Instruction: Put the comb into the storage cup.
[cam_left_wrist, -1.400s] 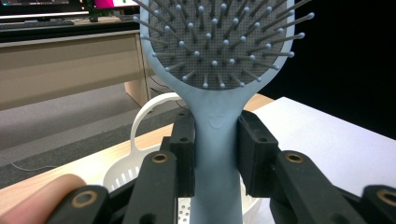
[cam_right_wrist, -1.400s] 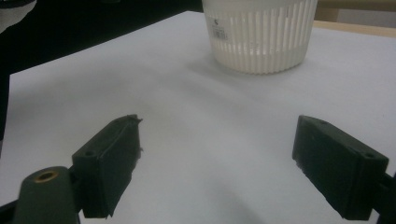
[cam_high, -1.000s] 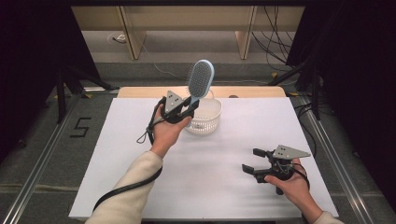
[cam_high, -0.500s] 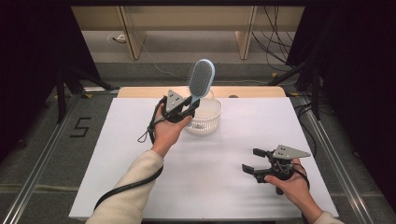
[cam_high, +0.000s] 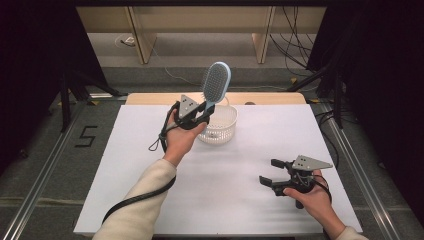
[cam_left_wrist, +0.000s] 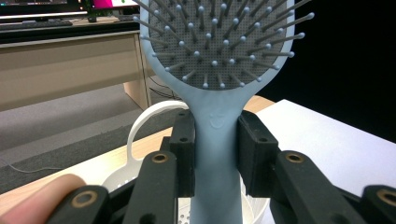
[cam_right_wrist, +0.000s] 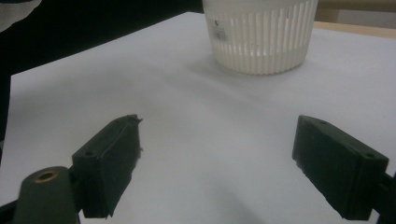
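A light blue hairbrush with a grey bristle pad stands upright above the white slatted basket. My left gripper is shut on its handle, held up over the basket's left rim. In the left gripper view the two black pads clamp the blue handle of the hairbrush from both sides, bristles facing the camera, the basket below. My right gripper rests low on the white table at the front right, its jaws wide apart with nothing between them. The right gripper faces the basket.
The white tabletop spreads between the basket and the front edge. A wooden strip runs along the table's far edge. Metal rails and dark stands flank the table; a wooden shelf unit stands behind.
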